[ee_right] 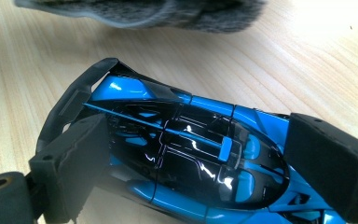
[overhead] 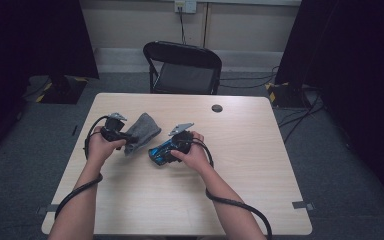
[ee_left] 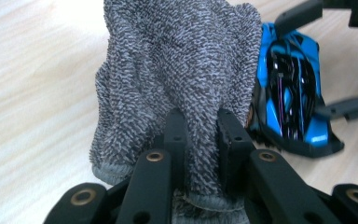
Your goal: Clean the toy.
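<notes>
Item: toy car wipe, mid-step; judged.
Cloth [ee_left: 177, 70]: grey terry, nubby loop pile, hemmed edge, soft and bunched; pinched by L gripper [overhead: 114, 131], jaws nearly closed on a fold; hangs beside car, apart from it.
Car [ee_right: 186, 158]: blue/black glossy hard plastic, low wedge shape w/ rear wing; on table [overhead: 180, 200] centre, clamped across its sides by R gripper [overhead: 177, 142], jaws wide, pads against body.
Next: prob. bring cloth over onto car roof, rub lightly; R must keep car steady; slick shell may slip.
</notes>
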Tool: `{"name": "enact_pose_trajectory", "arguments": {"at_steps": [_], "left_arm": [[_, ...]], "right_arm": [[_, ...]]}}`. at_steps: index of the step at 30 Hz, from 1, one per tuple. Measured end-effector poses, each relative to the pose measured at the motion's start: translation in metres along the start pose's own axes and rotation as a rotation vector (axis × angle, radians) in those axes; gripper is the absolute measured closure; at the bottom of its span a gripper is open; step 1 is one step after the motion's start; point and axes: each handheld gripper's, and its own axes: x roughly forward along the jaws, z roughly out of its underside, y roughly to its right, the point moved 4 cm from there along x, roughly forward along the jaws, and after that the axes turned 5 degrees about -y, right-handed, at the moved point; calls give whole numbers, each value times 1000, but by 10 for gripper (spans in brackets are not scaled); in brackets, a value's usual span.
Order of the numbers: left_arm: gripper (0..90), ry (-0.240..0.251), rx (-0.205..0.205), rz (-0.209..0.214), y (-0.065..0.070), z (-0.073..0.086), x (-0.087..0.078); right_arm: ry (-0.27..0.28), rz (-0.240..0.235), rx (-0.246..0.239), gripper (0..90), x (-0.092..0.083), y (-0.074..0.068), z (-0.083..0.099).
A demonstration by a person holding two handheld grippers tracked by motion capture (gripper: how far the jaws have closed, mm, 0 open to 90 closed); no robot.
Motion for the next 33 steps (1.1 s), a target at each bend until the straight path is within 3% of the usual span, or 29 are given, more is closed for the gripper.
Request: {"name": "enact_pose_trajectory", "arguments": {"at_steps": [18,21,27,30,33], "left_arm": [[767,-19,10,-2,13,-32,43],[768,-9,-3,-7,16,-37,48],[767,-38,43,-17,19,-46,55],[767,-37,36,-25,20,-51,58],[765,-55,63,-30,23,-55,65]], "right_arm": [[-8,-2,-5,69,0,0,0],[-3,-1,-1,69,0,0,0],[0,-1,0,69,0,0,0],[-7,0,-3,69,0,0,0],[-6,-1,-1,69,0,0,0]]}}
